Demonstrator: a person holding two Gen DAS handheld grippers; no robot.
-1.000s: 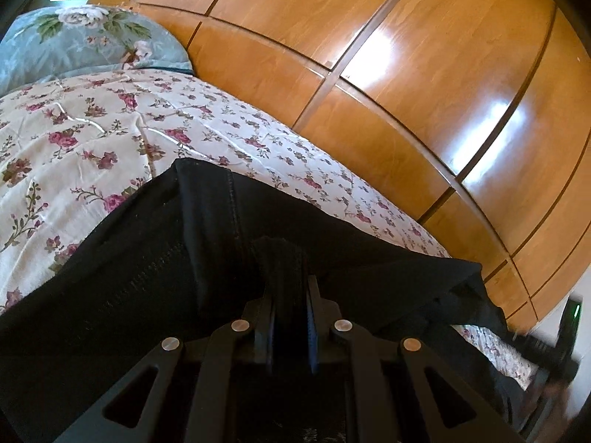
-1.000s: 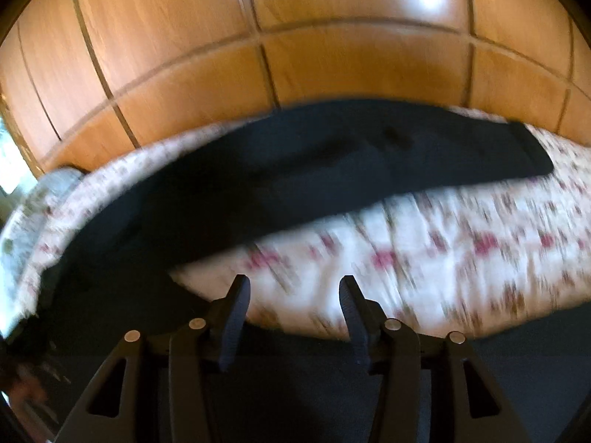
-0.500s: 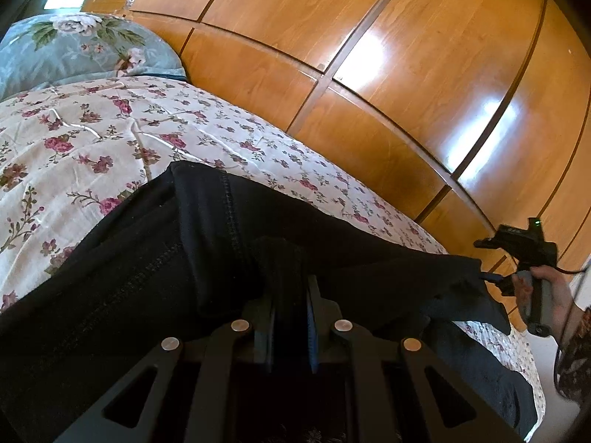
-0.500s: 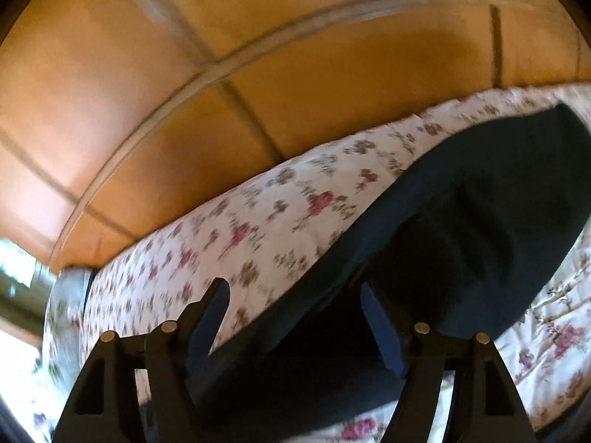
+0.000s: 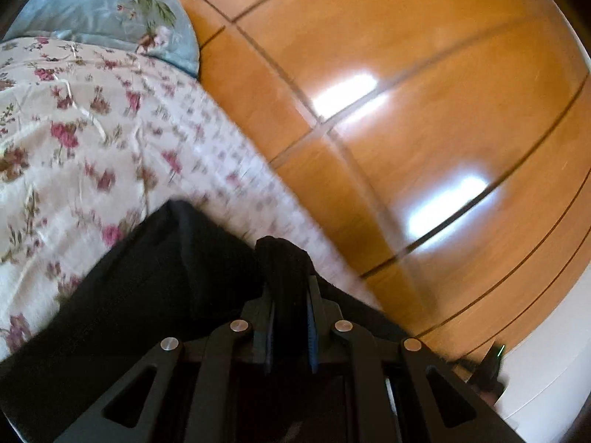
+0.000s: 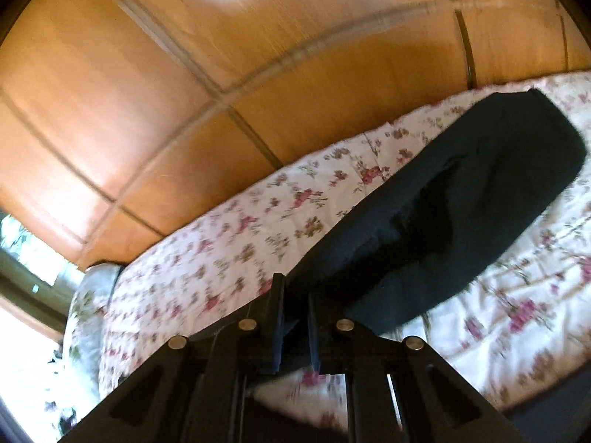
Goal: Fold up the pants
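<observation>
Left wrist view: bedspread [image 5: 110, 140] motion-blurred toward the wardrobe [image 5: 424, 74]; flower print smeared. Pants [image 5: 140, 295] cut off by the frame edge at 8 o'clock. Pillow [image 5: 110, 11] clipped at 11 o'clock. Small dark device with a green light [image 5: 489, 365] at 4 o'clock, partly hidden, too blurred to identify. Right wrist view: pants [image 6: 461, 214] hidden below the right gripper [image 6: 295, 317]; pillow [image 6: 85, 317] at 8 o'clock blurred, washed out by glare.
</observation>
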